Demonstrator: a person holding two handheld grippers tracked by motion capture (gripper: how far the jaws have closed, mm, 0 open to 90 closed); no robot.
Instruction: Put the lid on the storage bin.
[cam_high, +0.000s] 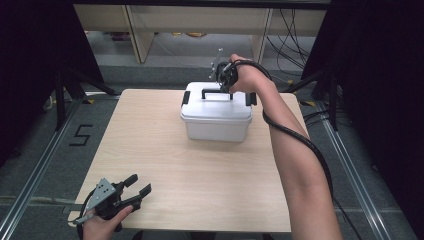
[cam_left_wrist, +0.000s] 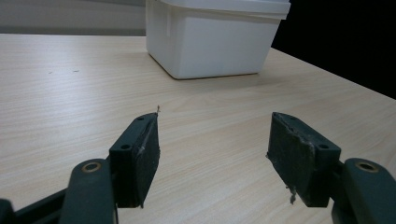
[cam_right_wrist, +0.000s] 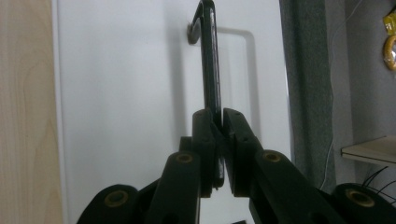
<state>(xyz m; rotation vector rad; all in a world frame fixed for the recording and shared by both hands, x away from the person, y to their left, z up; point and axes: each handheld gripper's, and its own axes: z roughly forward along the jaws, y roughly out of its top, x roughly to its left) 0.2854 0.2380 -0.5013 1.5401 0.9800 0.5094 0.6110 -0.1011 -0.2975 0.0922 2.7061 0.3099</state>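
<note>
Handle (cam_right_wrist: 208, 56) clamped in right gripper (cam_right_wrist: 219, 126) jaws, left gripper (cam_left_wrist: 212, 154) jaws apart, floor mark "5" (cam_high: 80, 135)

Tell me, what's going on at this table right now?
A person works with a hand-held gripper in each hand. The right gripper is shut on the black handle of a white lidded box standing toward the far side of the wooden table; the handle is raised upright from the lid. The left gripper rests open at the near left corner, its jaws apart with nothing between them.
</note>
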